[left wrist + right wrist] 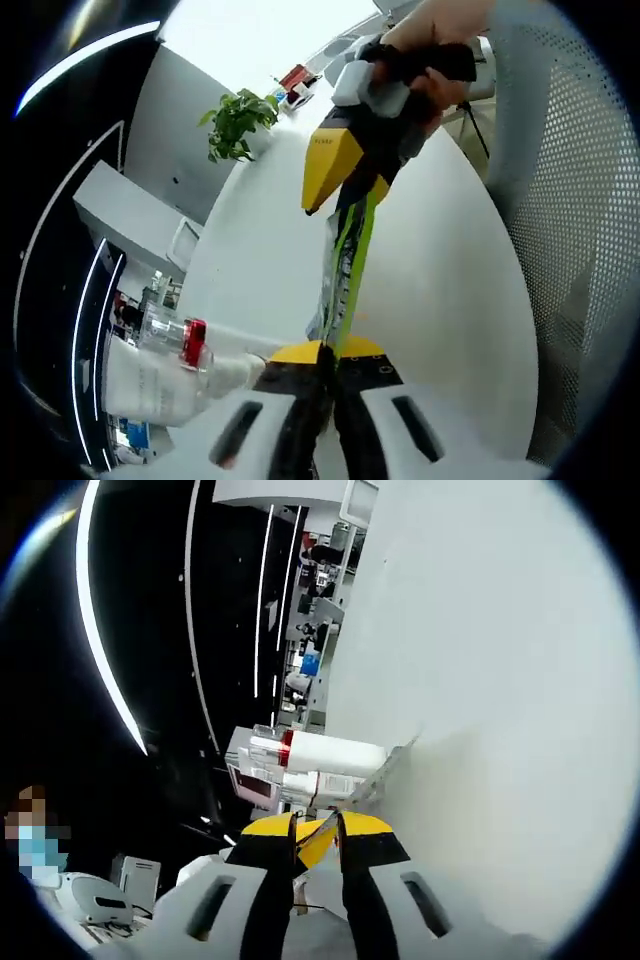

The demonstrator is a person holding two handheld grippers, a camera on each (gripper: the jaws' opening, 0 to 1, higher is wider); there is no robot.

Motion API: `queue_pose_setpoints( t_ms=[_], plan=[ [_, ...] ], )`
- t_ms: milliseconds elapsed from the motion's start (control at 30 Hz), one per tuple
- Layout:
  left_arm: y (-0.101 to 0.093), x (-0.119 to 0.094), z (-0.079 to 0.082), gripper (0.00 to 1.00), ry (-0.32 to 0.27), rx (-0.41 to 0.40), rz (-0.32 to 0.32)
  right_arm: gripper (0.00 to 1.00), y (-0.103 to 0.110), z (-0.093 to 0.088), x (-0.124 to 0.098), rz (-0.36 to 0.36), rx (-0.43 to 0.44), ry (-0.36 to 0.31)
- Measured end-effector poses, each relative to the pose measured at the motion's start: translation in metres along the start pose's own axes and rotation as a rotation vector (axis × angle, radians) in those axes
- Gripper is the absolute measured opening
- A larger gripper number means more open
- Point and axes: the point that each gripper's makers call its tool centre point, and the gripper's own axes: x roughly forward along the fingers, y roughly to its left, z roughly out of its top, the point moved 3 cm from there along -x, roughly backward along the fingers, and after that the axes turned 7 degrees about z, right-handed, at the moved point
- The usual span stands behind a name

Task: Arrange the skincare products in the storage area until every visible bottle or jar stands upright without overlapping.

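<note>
L tongs [330, 368] clamped on green-striped sachet [350, 262], frame ctr; R tongs [340, 190] grip its upper end. Red-capped white bottle [165, 372] lower left, lying on white tabletop [450, 270].

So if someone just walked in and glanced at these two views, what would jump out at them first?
In the left gripper view, a green-and-silver sachet stretches across the white table, pinched between the left gripper and the yellow-tipped right gripper, gripped by a hand. Lower left lies a white bottle with a red band; a potted plant stands far back.
</note>
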Motion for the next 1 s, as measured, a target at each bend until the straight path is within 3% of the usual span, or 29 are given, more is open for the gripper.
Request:
queue_pose_setpoints(
  t_ms=[233, 467, 767, 1000],
  plan=[
    [-0.004, -0.003, 0.007, 0.00, -0.035, -0.001, -0.018, 0.19, -0.010, 0.005, 0.002, -0.005, 0.045, -0.031],
    [-0.007, -0.006, 0.010, 0.00, -0.071, 0.082, -0.030, 0.19, -0.019, 0.009, 0.001, -0.008, 0.096, -0.048],
    [-0.014, -0.013, 0.019, 0.00, -0.150, 0.163, -0.054, 0.20, -0.034, 0.010, 0.000, -0.053, 0.113, -0.006],
    [-0.014, -0.019, 0.023, 0.00, -0.217, 0.176, -0.067, 0.19, -0.043, 0.009, 0.004, -0.066, 0.138, 0.021]
  ],
)
